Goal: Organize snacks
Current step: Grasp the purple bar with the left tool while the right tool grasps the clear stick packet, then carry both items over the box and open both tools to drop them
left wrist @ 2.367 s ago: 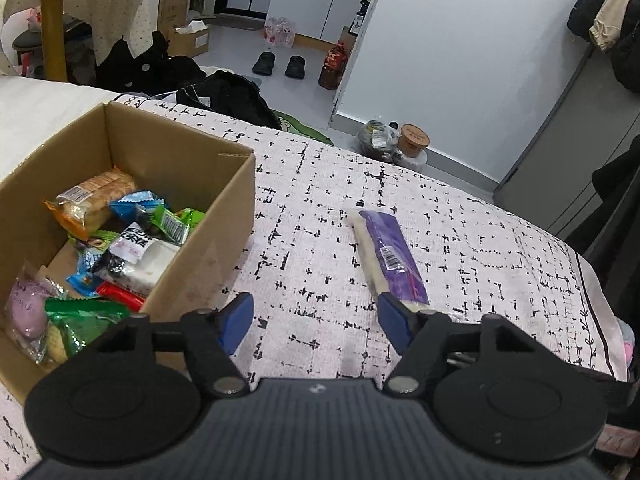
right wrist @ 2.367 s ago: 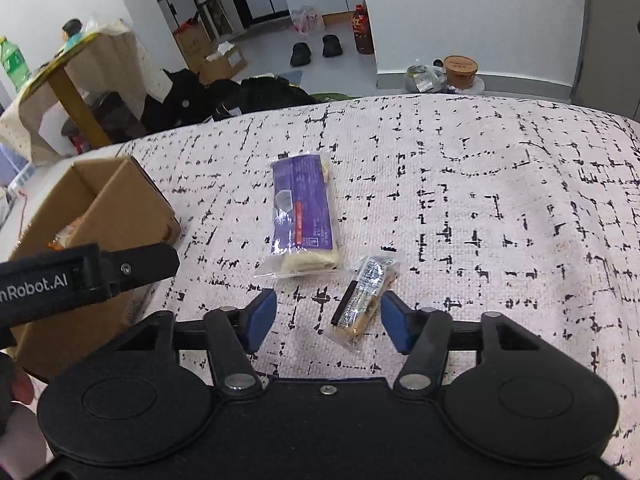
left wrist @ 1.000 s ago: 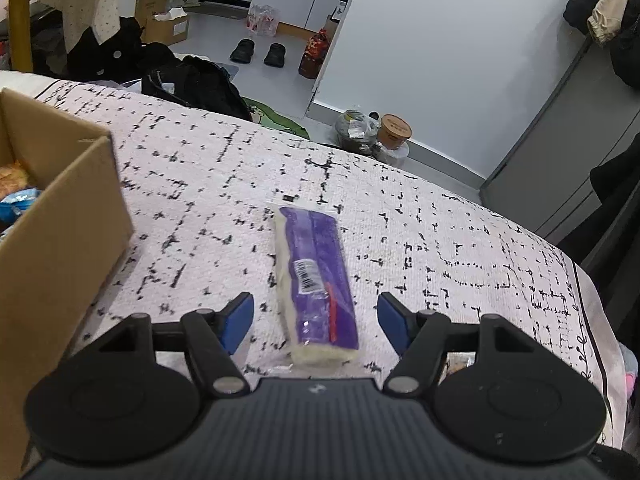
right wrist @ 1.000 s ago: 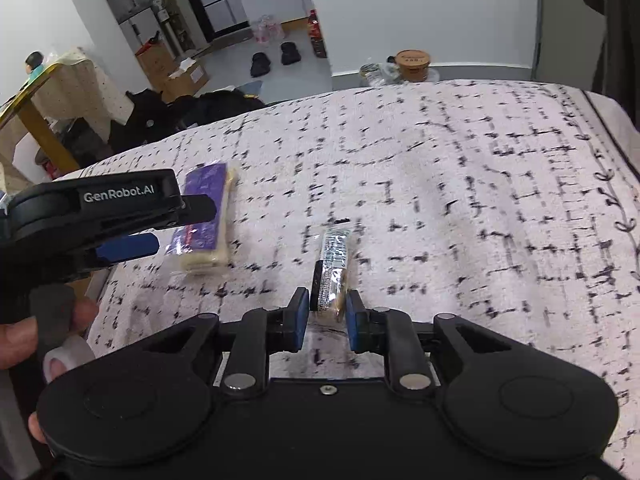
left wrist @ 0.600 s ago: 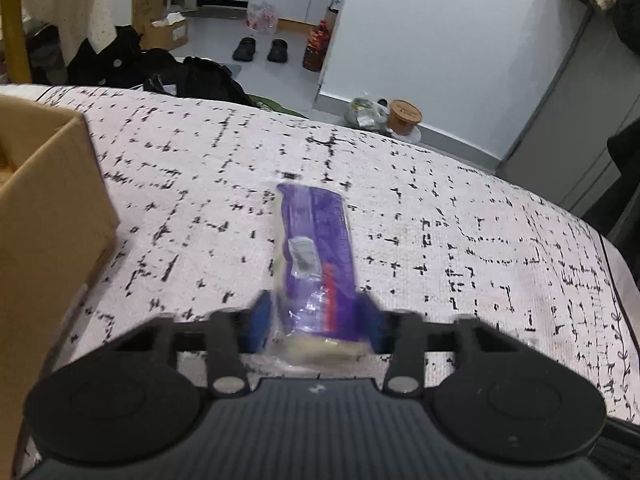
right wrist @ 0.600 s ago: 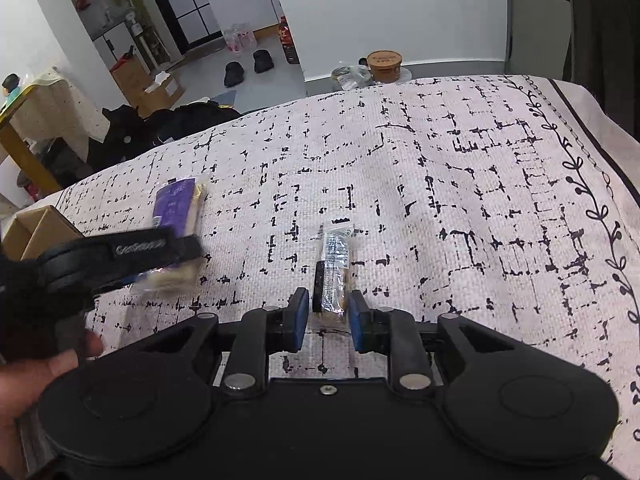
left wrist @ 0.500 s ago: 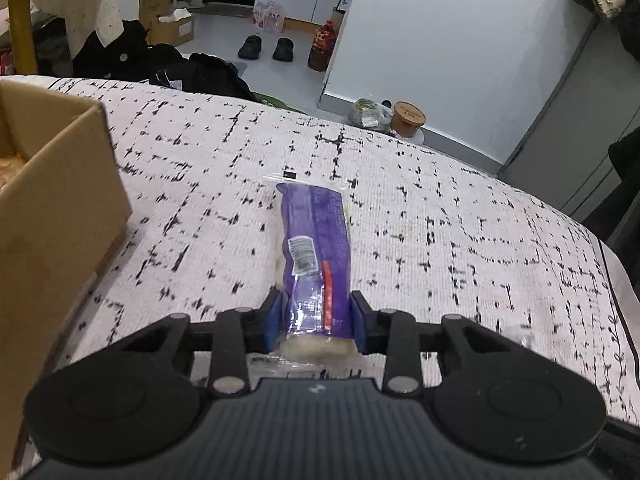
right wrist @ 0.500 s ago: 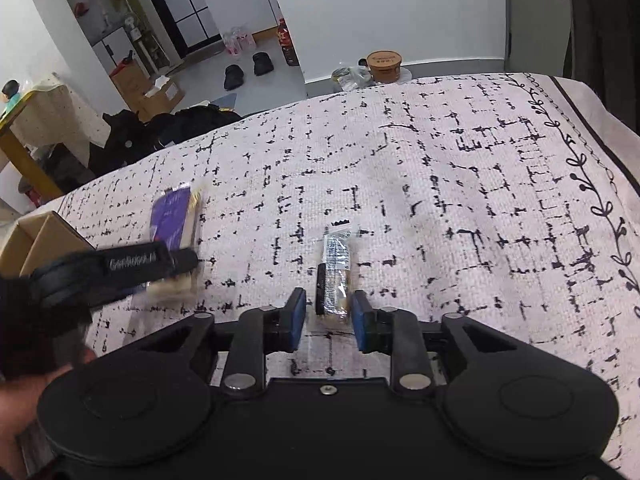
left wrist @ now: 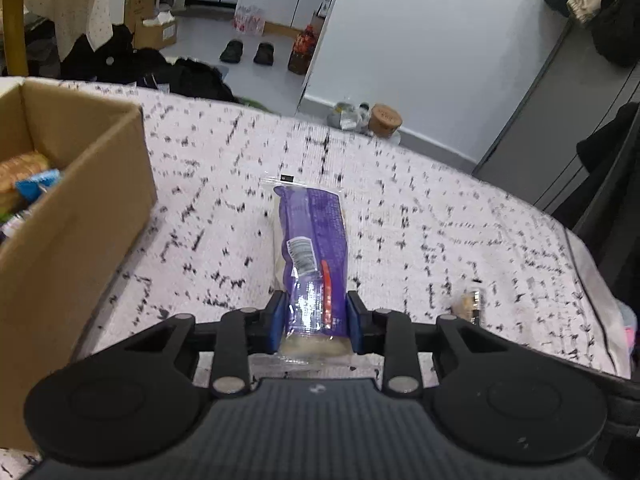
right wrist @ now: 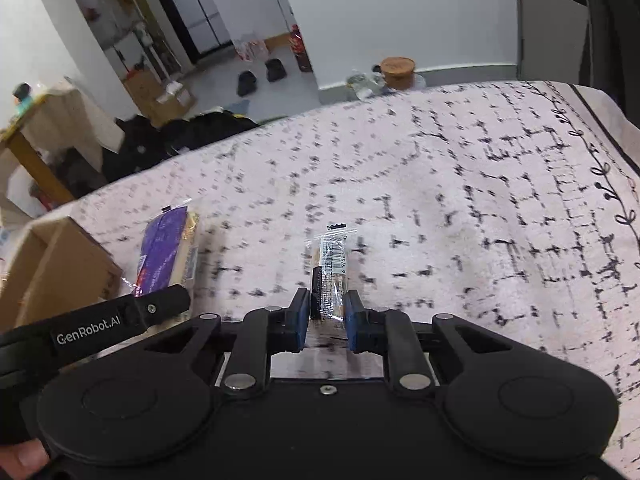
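A long purple snack pack (left wrist: 310,232) points away from me over the patterned cloth, its near end clamped between the blue pads of my left gripper (left wrist: 316,320), which is shut on it. The same purple pack (right wrist: 164,252) shows in the right wrist view, to the left of my right gripper (right wrist: 326,320). That gripper's jaws are closing, and its pads press the near end of a small clear-wrapped snack bar (right wrist: 330,264). The bar (left wrist: 468,300) is also visible, blurred, at the right of the left wrist view.
An open cardboard box (left wrist: 80,216) holding several snacks stands close on the left, and its corner (right wrist: 60,264) shows in the right wrist view. The cloth's bordered edge (right wrist: 600,128) drops off at the right. A fingertip (right wrist: 20,456) shows at the lower left.
My left gripper closed on the purple pack and carried it toward the box, which now fills more of the view. The right jaws eased slightly, then narrowed again on the small bar.
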A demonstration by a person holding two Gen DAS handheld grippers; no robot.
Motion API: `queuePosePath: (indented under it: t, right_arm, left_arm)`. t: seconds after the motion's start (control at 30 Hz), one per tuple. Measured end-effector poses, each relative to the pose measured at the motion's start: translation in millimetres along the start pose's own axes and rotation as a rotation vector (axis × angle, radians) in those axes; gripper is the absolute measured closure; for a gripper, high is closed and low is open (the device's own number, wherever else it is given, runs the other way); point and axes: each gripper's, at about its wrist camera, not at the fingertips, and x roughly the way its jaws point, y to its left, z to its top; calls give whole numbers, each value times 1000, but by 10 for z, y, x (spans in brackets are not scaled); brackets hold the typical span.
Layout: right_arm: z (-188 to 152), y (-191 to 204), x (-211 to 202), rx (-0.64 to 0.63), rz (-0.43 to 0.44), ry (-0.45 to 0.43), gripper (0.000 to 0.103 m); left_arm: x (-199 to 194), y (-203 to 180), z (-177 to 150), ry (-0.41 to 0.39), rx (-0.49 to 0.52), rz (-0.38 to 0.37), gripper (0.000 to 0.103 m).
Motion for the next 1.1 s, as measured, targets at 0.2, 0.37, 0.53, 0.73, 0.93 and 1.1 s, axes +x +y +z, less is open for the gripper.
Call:
queuePosePath:
  t: [0.2, 0.37, 0.53, 0.73, 0.93, 1.1]
  right_arm:
    - [40, 152, -79, 21, 62, -16, 84]
    - [115, 316, -187, 19, 112, -47, 84]
    - [234, 411, -282, 47, 164, -73, 84]
    - [345, 546, -381, 84, 255, -73, 84]
    - [380, 724, -446, 64, 300, -90, 84]
    - [338, 885, -477, 32, 311, -93, 84]
  left_arm:
    - [-233, 78, 117, -38, -20, -23, 73]
    - [-479, 149, 179, -77, -27, -35, 74]
    - [-730, 267, 197, -98, -55, -31, 74]
    - [-1037, 470, 240, -138, -99, -40, 73]
    - [-1304, 700, 331, -176, -85, -20, 73]
    - [-1425, 895, 361, -192, -73, 20, 73]
